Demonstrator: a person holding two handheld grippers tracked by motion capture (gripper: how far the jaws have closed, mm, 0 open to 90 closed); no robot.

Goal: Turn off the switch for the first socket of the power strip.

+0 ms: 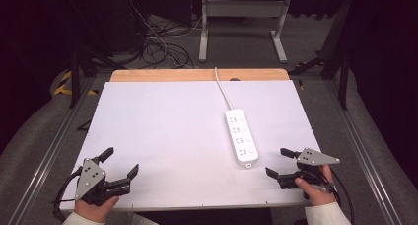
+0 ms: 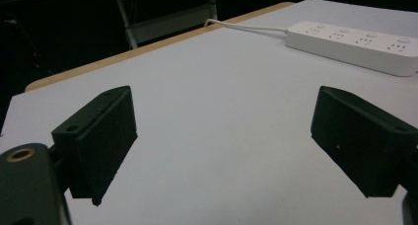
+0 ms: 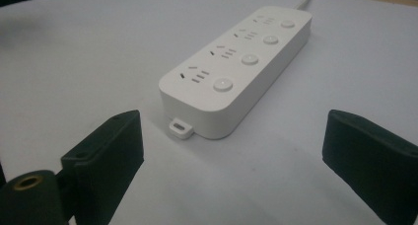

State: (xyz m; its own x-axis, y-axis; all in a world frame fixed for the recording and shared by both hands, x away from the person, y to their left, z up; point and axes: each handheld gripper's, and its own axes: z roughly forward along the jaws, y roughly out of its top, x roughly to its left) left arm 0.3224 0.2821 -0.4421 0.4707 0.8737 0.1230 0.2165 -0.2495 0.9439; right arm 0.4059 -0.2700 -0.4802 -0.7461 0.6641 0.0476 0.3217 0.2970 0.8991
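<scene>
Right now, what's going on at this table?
A person holds a gripper in each hand at the near edge of a white table. Both grippers are open and hold nothing. The right gripper sits just beside the near end of a white power strip and points at it without touching. The left gripper rests at the near left corner, well away from the strip. The strip lies flat, its cord running off the far edge.

A white power strip (image 1: 241, 136) is laid flat on the white surface (image 1: 162, 131), just ahead of the right tool (image 1: 278, 162), its cord (image 1: 223, 90) trailing away beyond it.
</scene>
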